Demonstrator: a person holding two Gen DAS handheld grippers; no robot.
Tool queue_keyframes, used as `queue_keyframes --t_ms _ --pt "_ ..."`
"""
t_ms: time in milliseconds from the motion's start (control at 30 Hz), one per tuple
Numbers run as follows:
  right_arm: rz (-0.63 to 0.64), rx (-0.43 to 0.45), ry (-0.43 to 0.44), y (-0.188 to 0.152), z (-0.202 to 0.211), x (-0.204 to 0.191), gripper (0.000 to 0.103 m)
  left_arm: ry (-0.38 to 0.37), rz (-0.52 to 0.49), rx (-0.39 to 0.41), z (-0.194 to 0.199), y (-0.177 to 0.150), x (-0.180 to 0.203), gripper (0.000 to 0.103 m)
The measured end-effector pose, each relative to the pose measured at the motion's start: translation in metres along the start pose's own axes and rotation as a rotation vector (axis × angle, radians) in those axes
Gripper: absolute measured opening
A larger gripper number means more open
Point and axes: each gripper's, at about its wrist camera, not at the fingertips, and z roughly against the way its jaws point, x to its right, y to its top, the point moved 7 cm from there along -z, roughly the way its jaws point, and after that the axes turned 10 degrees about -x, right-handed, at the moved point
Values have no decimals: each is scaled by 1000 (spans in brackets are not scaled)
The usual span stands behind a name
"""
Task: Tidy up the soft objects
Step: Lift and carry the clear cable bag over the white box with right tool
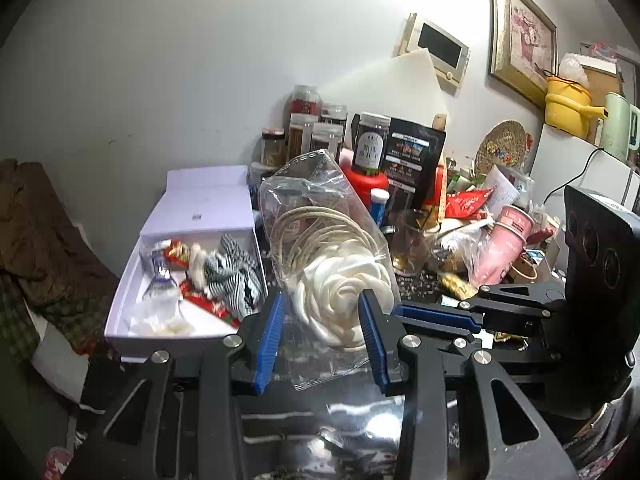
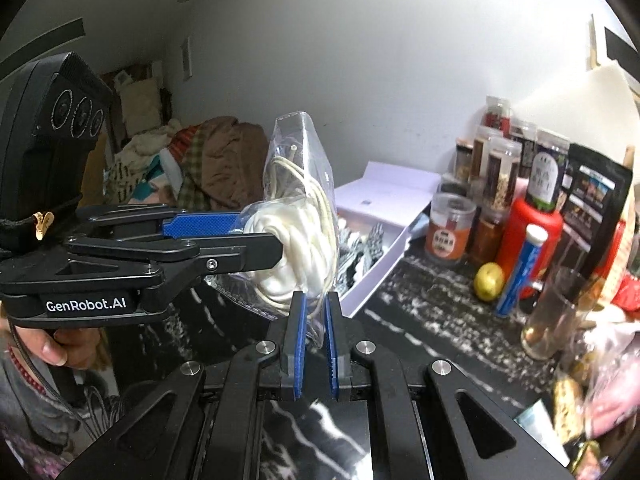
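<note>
A plain white wall (image 1: 180, 60) backs the dark marbled counter (image 2: 420, 332) I work over. Far to the left of my left gripper (image 1: 322, 332), crumpled brown and checked cloth (image 1: 36, 232) is heaped. Nearer, just ahead and left of its fingers, sits an open white cardboard box (image 1: 120, 320) with its lid folded back; inside lie black-and-white striped fabric (image 1: 236, 276), red wrappers and small white soft pieces. Between my left gripper's blue pads (image 1: 272, 332) is a clear plastic bag (image 1: 316, 200), raised off the counter, holding a white satin rose and coiled cream cord; the pads clamp the bag around the rose. My right gripper (image 2: 316, 320), coming in from the right, is clenched on the bag's edge. Beyond it, to the right, stand clear spice jars (image 1: 316, 120), a red bottle (image 2: 528, 236), a black pouch (image 1: 416, 160) and a drinking glass (image 1: 412, 244).
</note>
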Motion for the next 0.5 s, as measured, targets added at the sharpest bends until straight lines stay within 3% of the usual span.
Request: queue_keyframes --t_ms 500 --pt "61 64 -5 64 -30 23 9 44 -9 79 -11 65 -36 38"
